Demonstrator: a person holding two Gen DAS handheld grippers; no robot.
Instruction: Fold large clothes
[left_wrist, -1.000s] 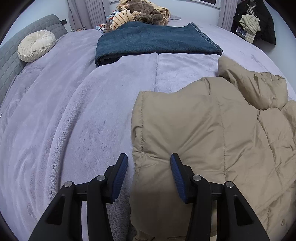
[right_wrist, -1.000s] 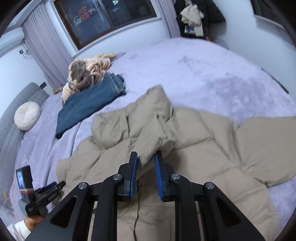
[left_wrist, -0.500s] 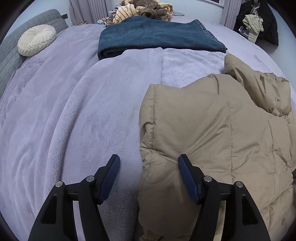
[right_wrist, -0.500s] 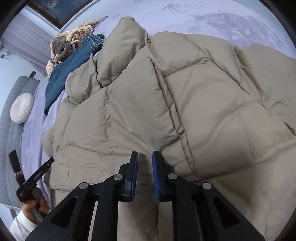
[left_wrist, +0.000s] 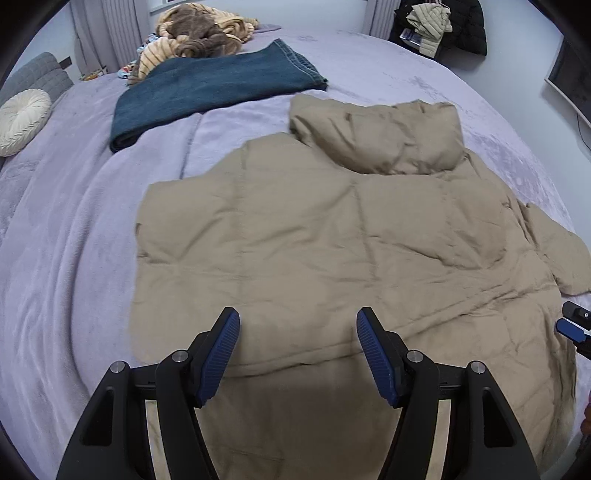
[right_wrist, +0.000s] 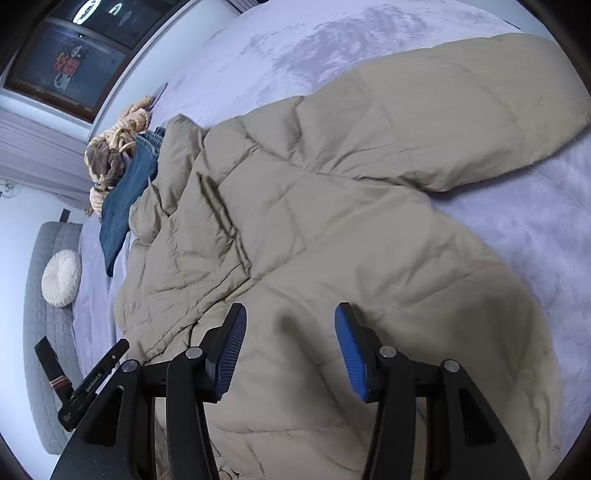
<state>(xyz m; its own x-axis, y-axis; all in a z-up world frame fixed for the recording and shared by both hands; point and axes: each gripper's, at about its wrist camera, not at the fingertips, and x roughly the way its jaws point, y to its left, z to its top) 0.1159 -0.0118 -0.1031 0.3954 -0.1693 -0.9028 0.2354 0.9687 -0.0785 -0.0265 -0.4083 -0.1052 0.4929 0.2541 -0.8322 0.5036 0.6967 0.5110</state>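
Note:
A beige puffer jacket (left_wrist: 332, 229) lies flat on the lilac bed (left_wrist: 74, 221), hood (left_wrist: 376, 136) at the far end. One sleeve (left_wrist: 554, 254) sticks out to the right. My left gripper (left_wrist: 297, 350) hovers over the near hem with its jaws opening and no fabric pinched between the blue pads. In the right wrist view the jacket (right_wrist: 332, 221) fills the frame, its sleeve (right_wrist: 461, 122) stretching away. My right gripper (right_wrist: 291, 347) hangs close above the body panel, jaws opening, with only loose fabric below them. The left gripper (right_wrist: 92, 380) shows at that view's lower left.
Folded blue jeans (left_wrist: 207, 88) lie beyond the jacket, with a heap of brown and striped clothes (left_wrist: 199, 37) behind them. A round cream pillow (left_wrist: 22, 114) rests by the grey headboard. Dark coats (left_wrist: 443, 26) hang at the far right, beside a screen (left_wrist: 572, 85).
My left gripper moved from the jacket's left edge to over its hem and widened. My right gripper let go of the pinched fold, opened and dropped closer. The jacket now lies flatter.

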